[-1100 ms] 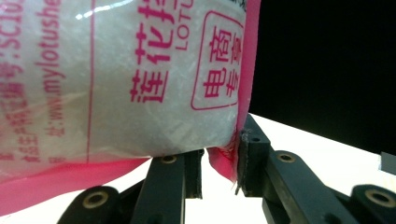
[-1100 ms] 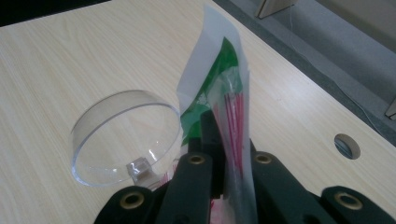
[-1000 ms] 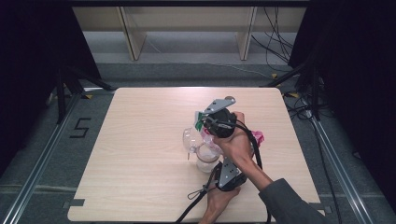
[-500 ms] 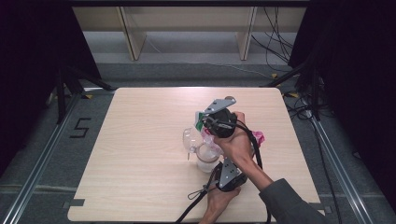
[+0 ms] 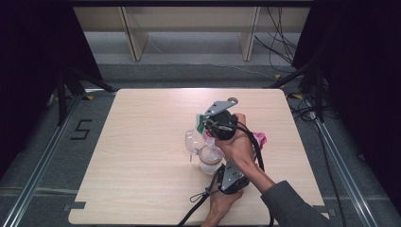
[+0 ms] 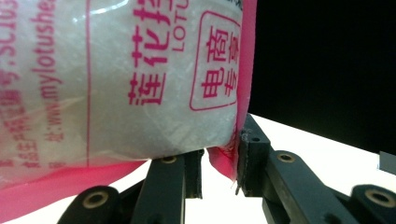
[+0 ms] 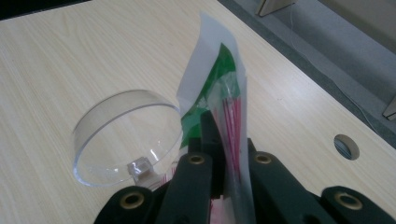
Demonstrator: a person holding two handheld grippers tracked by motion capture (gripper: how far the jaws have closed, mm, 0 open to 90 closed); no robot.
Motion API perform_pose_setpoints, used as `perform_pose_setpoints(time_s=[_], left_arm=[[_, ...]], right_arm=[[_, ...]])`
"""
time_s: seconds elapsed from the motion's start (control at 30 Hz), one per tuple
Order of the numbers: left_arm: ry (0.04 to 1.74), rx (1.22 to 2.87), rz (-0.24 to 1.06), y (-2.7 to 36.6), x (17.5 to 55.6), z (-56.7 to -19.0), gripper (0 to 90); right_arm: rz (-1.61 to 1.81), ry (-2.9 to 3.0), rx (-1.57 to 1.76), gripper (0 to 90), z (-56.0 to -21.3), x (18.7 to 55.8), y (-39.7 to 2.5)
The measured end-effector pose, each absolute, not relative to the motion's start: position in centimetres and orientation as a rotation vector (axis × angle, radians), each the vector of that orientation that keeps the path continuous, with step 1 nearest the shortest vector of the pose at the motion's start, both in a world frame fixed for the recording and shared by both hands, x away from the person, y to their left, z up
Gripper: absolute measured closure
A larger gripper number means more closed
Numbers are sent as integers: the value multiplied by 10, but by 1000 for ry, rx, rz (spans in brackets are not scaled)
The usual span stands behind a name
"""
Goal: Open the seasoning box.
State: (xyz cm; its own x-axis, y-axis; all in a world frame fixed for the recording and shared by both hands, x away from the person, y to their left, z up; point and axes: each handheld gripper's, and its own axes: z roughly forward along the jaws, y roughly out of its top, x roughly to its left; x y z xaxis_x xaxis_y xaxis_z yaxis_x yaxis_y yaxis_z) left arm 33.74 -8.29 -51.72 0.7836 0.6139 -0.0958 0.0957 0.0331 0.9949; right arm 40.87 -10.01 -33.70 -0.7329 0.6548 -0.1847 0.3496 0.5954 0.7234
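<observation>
A bag of white granules with pink print [image 6: 116,84] fills the top of the left gripper view. My left gripper [image 6: 219,163] is shut on its pink bottom seam. In the high view this gripper [image 5: 227,168] lies near the table's front edge, under a hand. My right gripper [image 7: 224,135] is shut on the bag's clear, green-printed top edge [image 7: 217,79]. Seen from the high view, the right gripper [image 5: 208,125] hovers over a clear jar [image 5: 209,163] whose hinged lid [image 5: 193,139] stands open to the left. The bag's pink end [image 5: 260,139] shows right of the hand.
The wooden table [image 5: 142,142] has bare room to the left and at the back. A round hole [image 7: 346,146] sits near its edge. Black cables [image 5: 198,196] trail off the front edge. Wooden shelving [image 5: 132,33] stands beyond the table.
</observation>
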Motion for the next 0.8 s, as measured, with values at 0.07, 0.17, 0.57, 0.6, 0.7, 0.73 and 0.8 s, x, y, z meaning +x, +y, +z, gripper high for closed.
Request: perform_pose_setpoints(time_s=[0.07,0.17,0.57,0.6,0.7,0.73,0.8], left_arm=[[598,1507,437,-83,337,-517,744],[598,1515,427,-82,338,-517,744],[593,1508,427,-82,337,-517,744],[595,1509,426,-82,337,-517,744],[593,1509,427,-82,337,-516,745],[593,1508,425,-82,337,-516,744],[594,1498,421,-83,338,-517,744]], right_arm=[[957,2393,797,900,-338,410,-100],[946,2401,772,900,-338,411,-100],[914,2386,778,900,-339,410,-97],[919,2390,778,900,-339,409,-96],[942,2390,785,900,-339,410,-95],[932,2384,779,900,-339,410,-96],[932,2392,787,900,-340,409,-95]])
